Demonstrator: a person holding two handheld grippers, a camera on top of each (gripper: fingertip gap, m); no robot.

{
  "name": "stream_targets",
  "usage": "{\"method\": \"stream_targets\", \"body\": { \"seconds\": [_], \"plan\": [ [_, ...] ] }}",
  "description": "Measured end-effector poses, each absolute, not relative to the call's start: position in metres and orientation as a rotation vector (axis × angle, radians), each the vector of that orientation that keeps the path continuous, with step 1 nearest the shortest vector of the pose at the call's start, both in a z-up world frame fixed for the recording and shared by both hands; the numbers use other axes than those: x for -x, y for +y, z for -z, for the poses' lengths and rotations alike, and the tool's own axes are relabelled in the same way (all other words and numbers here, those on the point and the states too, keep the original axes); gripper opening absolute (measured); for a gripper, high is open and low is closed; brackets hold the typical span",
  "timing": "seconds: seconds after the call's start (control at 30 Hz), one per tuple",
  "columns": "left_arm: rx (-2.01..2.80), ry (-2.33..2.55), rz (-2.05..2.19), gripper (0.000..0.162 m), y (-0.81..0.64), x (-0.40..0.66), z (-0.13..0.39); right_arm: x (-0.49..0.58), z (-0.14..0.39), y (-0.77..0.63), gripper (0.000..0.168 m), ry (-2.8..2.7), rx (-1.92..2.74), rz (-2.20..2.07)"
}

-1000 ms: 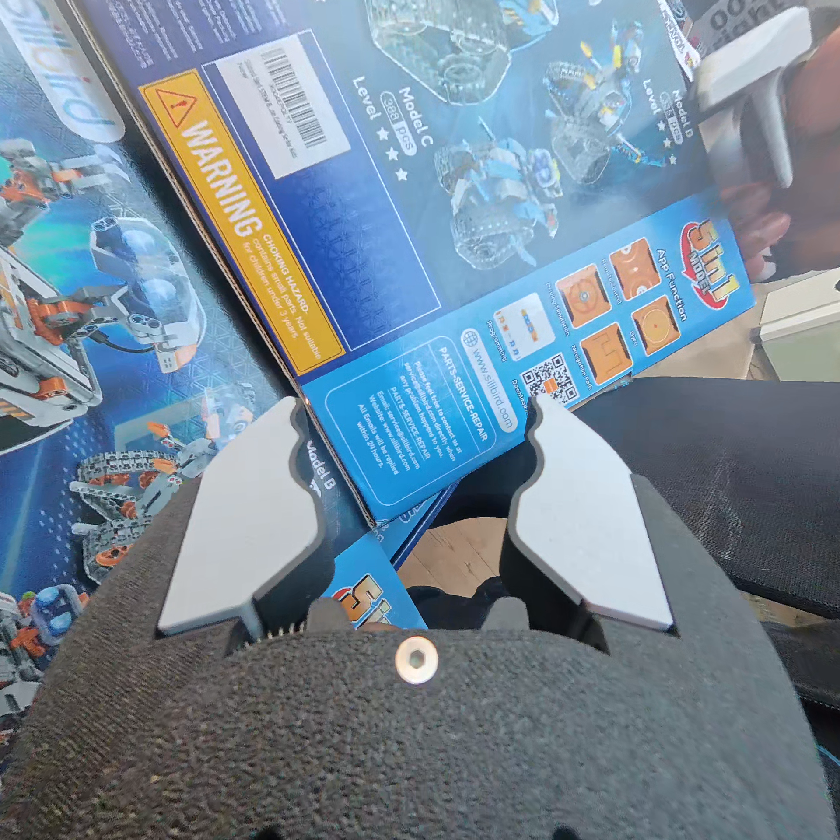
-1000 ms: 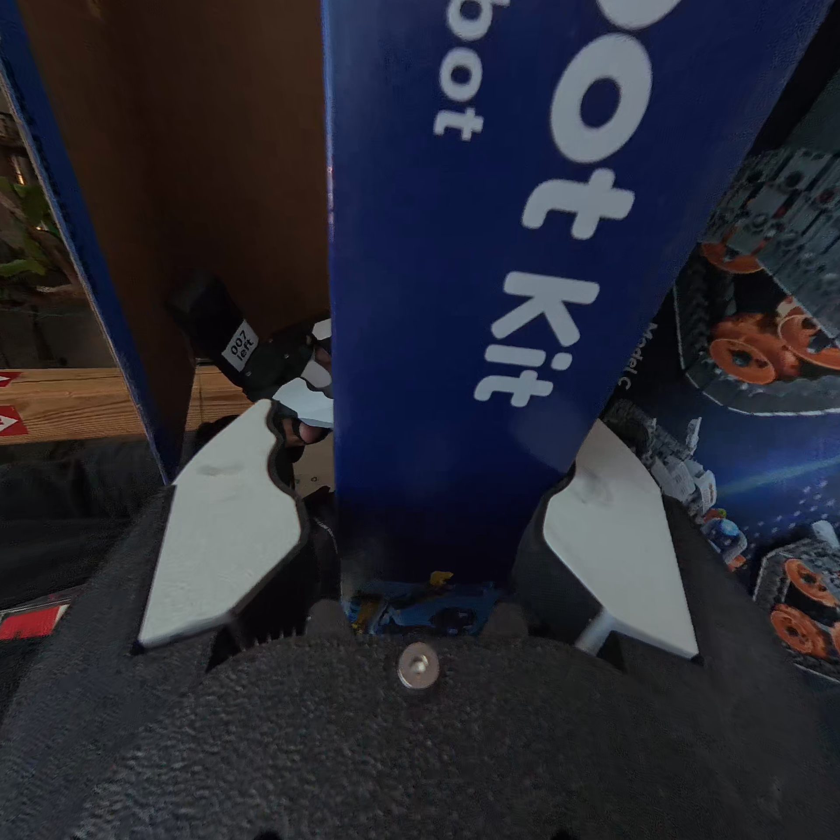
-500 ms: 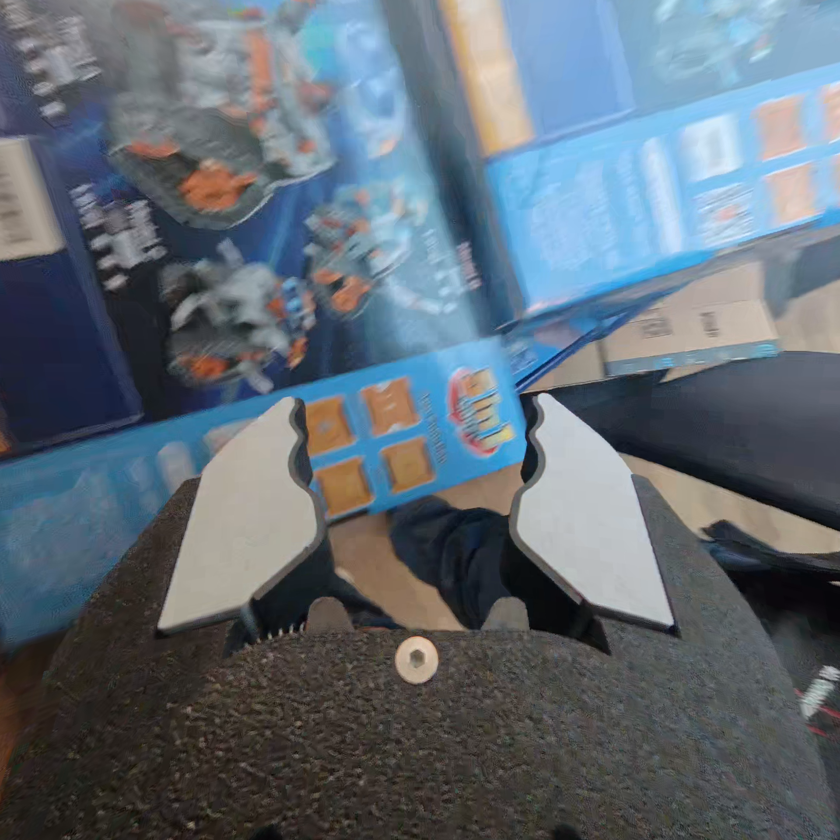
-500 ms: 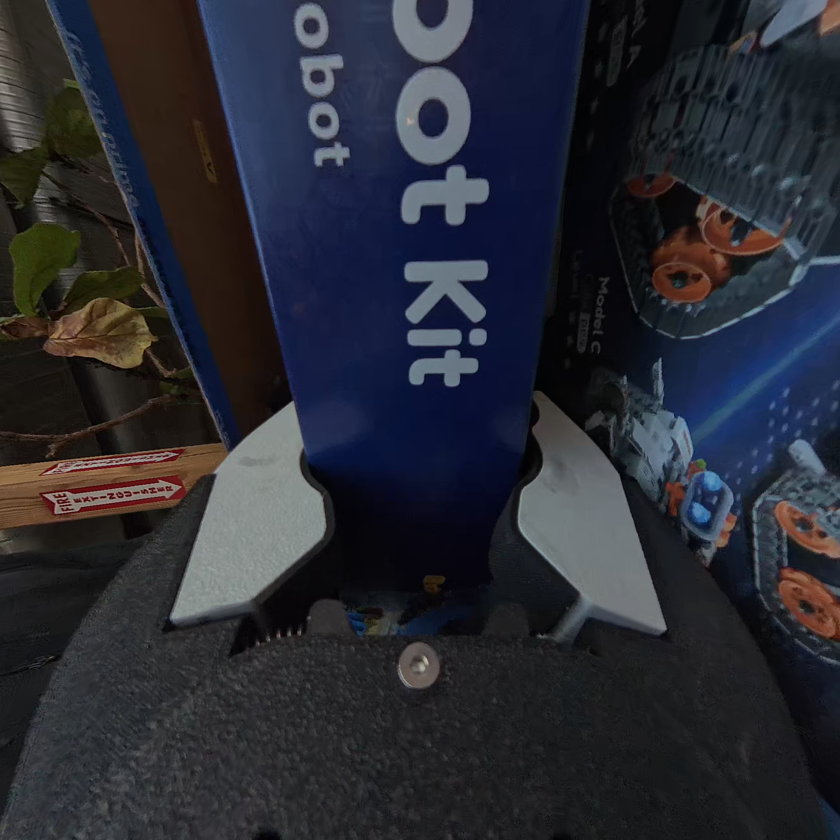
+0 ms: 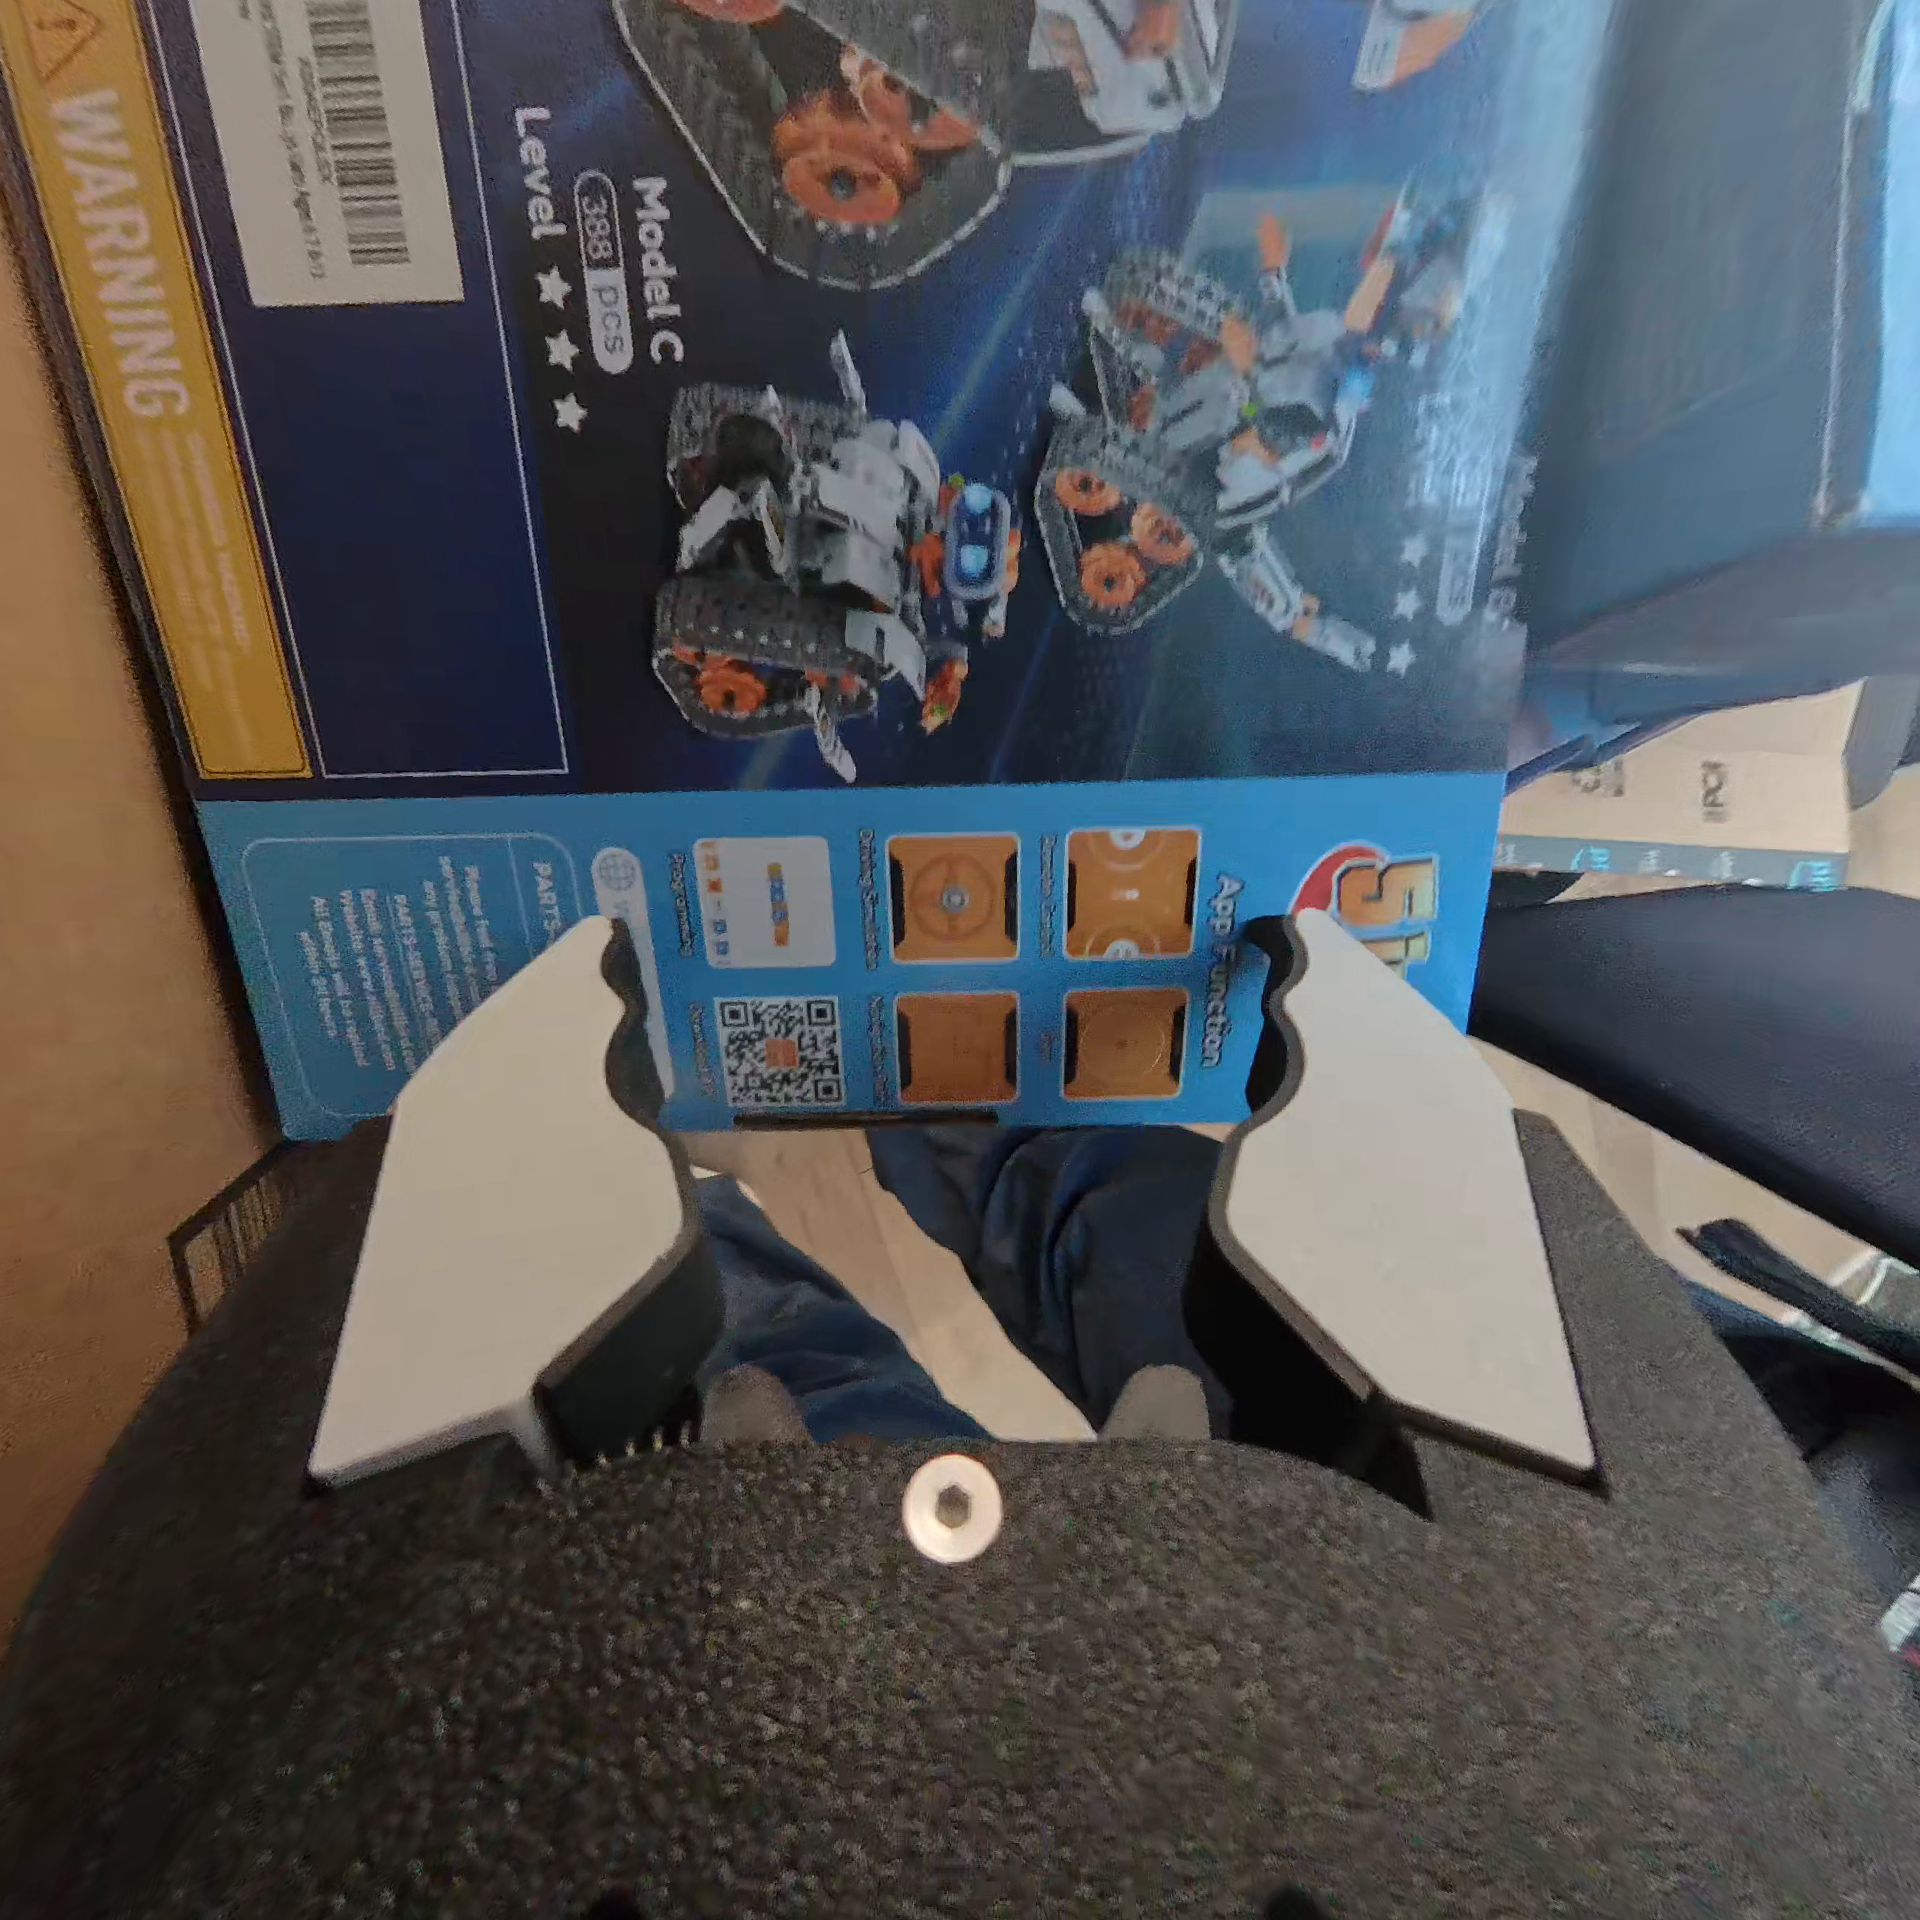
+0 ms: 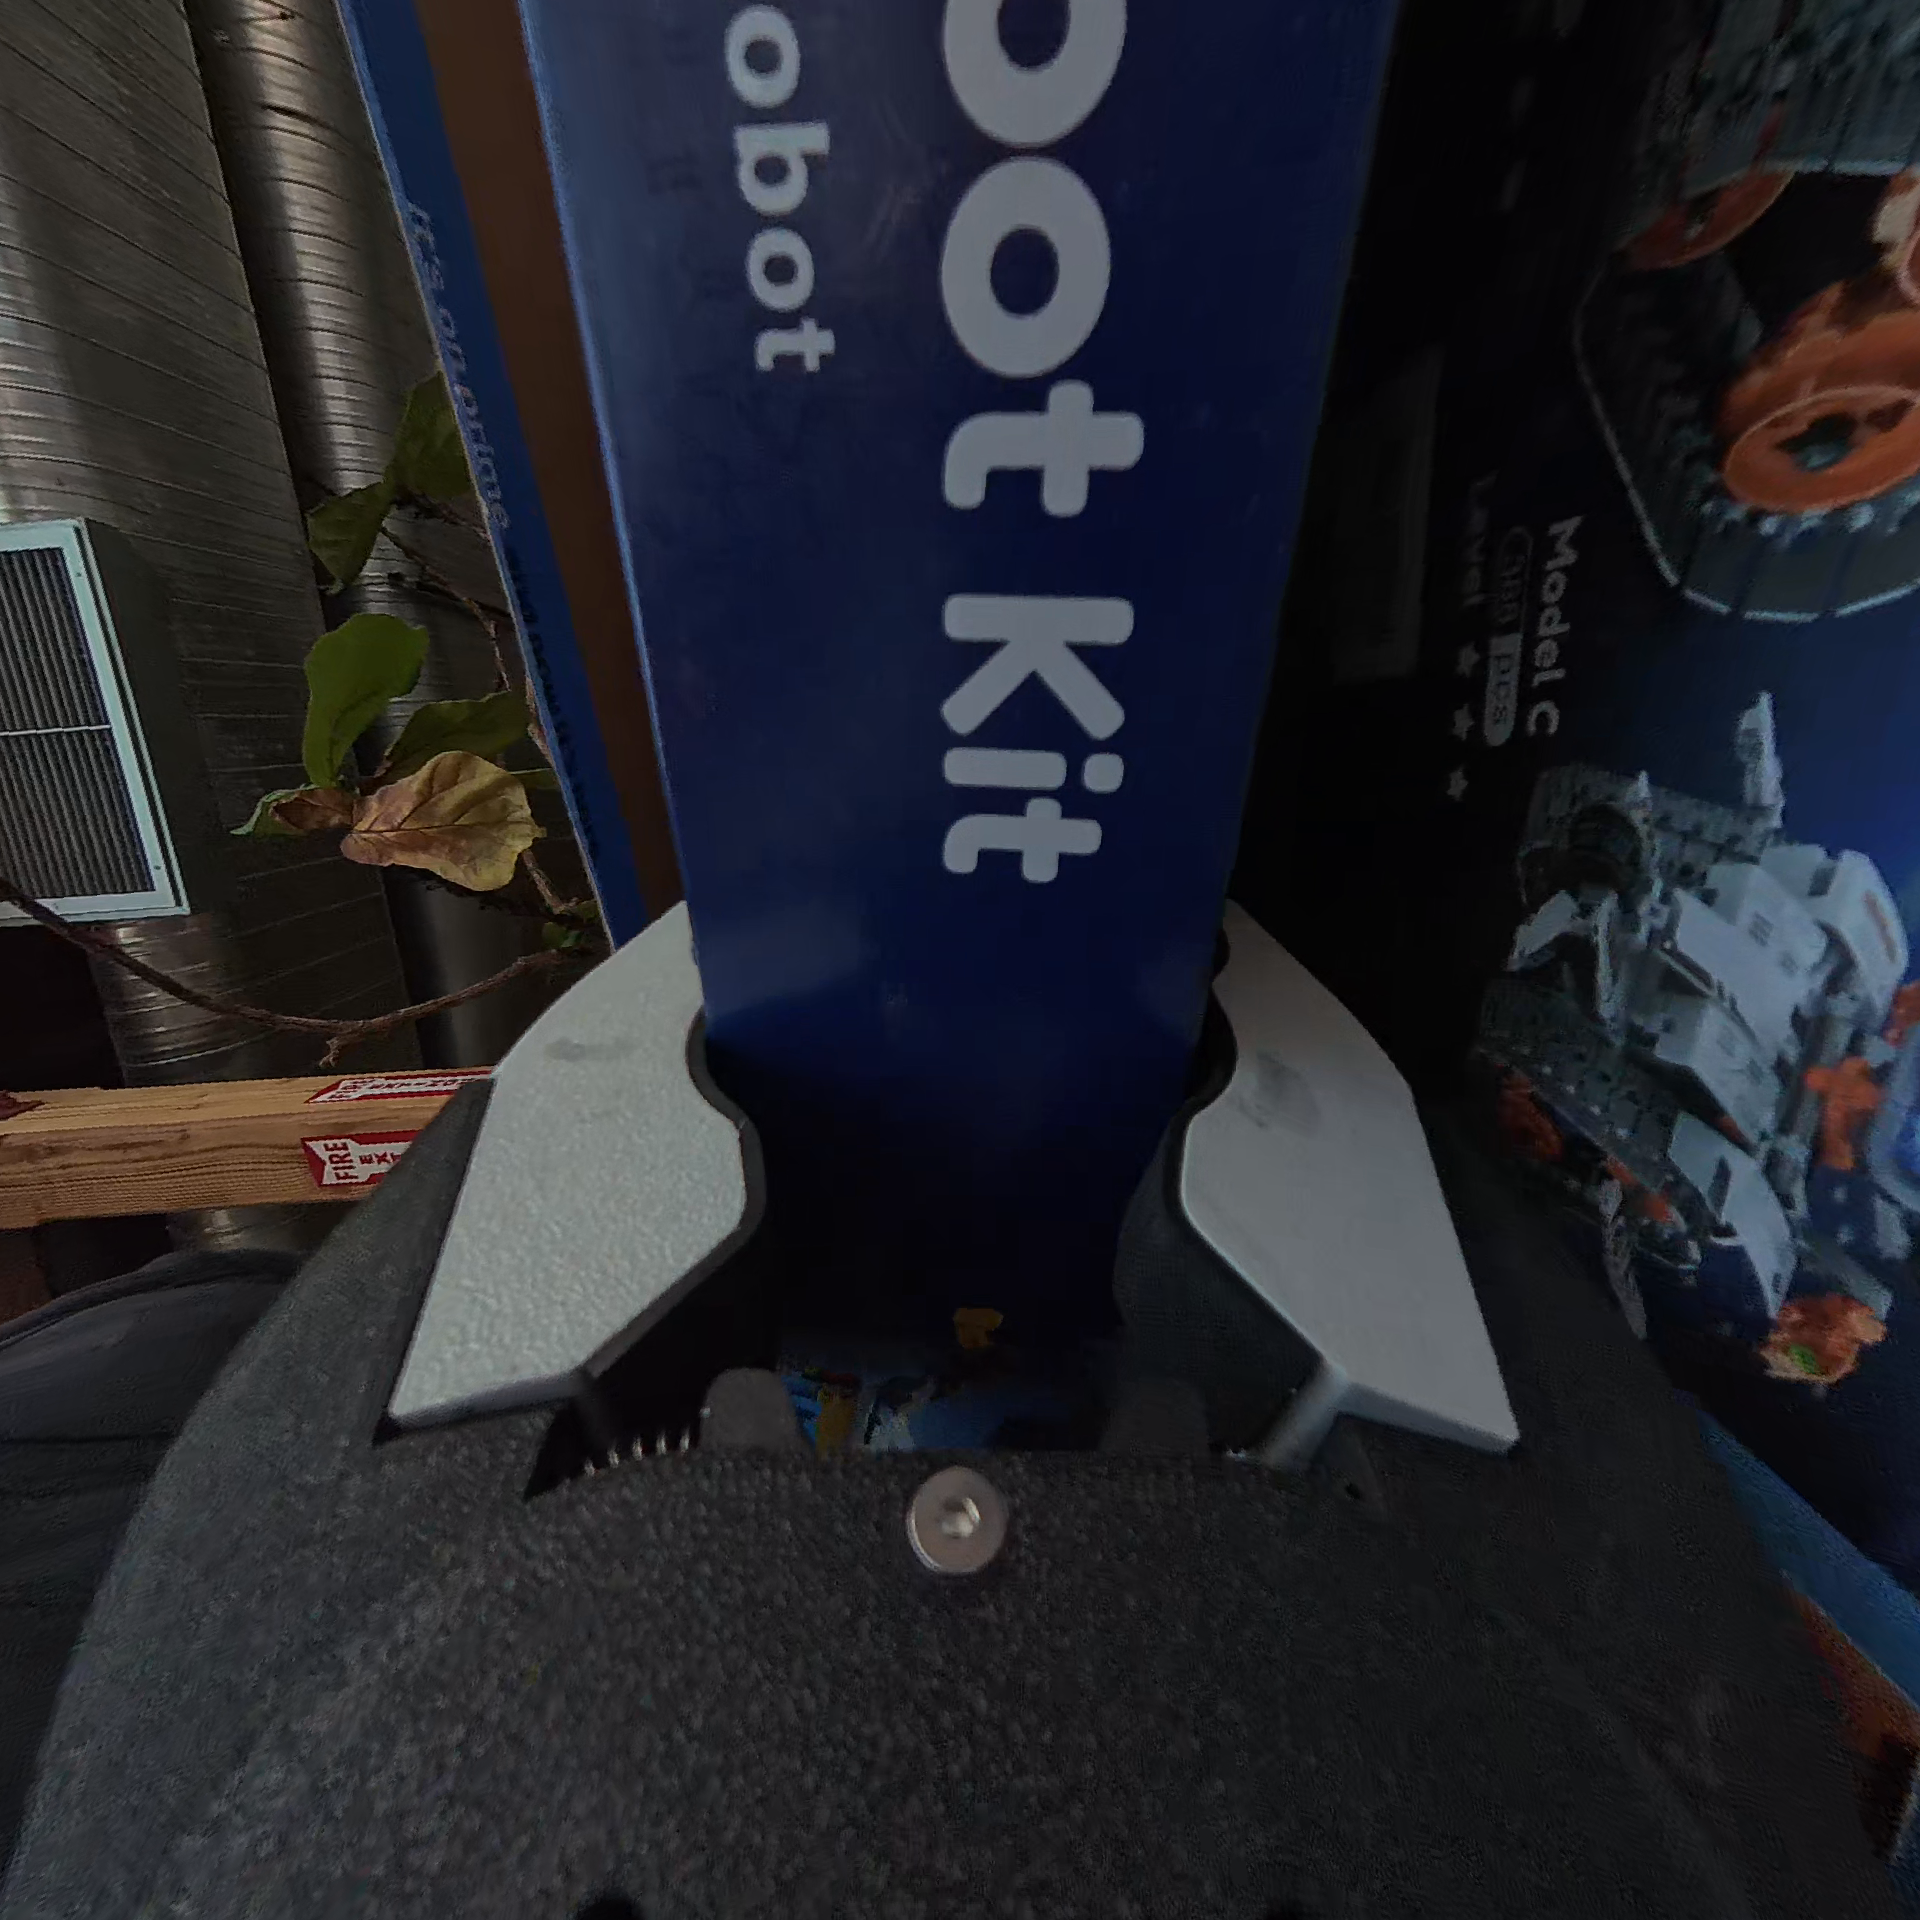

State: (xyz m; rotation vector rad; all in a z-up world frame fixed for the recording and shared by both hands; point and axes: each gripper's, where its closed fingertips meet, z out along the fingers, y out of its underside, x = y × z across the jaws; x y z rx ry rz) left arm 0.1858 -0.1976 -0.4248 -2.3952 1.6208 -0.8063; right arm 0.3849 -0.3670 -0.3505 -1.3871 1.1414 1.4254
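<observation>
Left tongs (image 5: 951, 997) first: jaws spread wide, gripping nothing. We see a printed toy box (image 5: 831, 468) face-on at 12 o'clock. Its light-blue band (image 5: 468, 935) runs behind both fingertips; contact we cannot tell. Tan wall (image 5: 62, 935) at 9, dark-blue cloth (image 5: 1039, 1226) low between the fingers, black fabric (image 5: 1714, 1018) at 3, cardboard carton (image 5: 1662, 790) past it at 2.

Right tongs (image 6: 956, 987): clenched on the narrow dark-blue box side (image 6: 935, 623), one pad on each long edge. That panel stands upright from the jaws to 12 o'clock. Leafy plant (image 6: 436, 821) and ribbed duct (image 6: 156, 312) at 9 to 10, wooden beam (image 6: 187, 1143) at 8. A box face with printed robots (image 6: 1714, 935) sits just beside the held panel at 3. Same box as in the left view? We cannot tell.
</observation>
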Motion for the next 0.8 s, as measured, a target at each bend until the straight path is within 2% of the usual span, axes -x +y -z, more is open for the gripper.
{"method": "stream_targets", "body": {
  "seconds": [0.03,0.27,0.57,0.8],
  "plan": [
    [2.404,1.602,0.826,0.113,-0.198,-0.191,0.431,-0.384,0.349,-0.367,0.081,1.133,1.374,-1.435],
    [2.316,1.641,0.875,0.112,-0.203,-0.222,0.424,-0.377,0.338,-0.376,0.081,1.114,1.159,-1.504],
    [2.289,1.74,0.767,0.111,-0.204,-0.235,0.421,-0.363,0.325,-0.368,0.081,1.056,1.252,-1.436],
    [2.009,2.026,0.421,0.098,-0.212,-0.238,0.424,-0.352,0.321,-0.362,0.081,0.991,1.446,-1.34]
  ]
}}
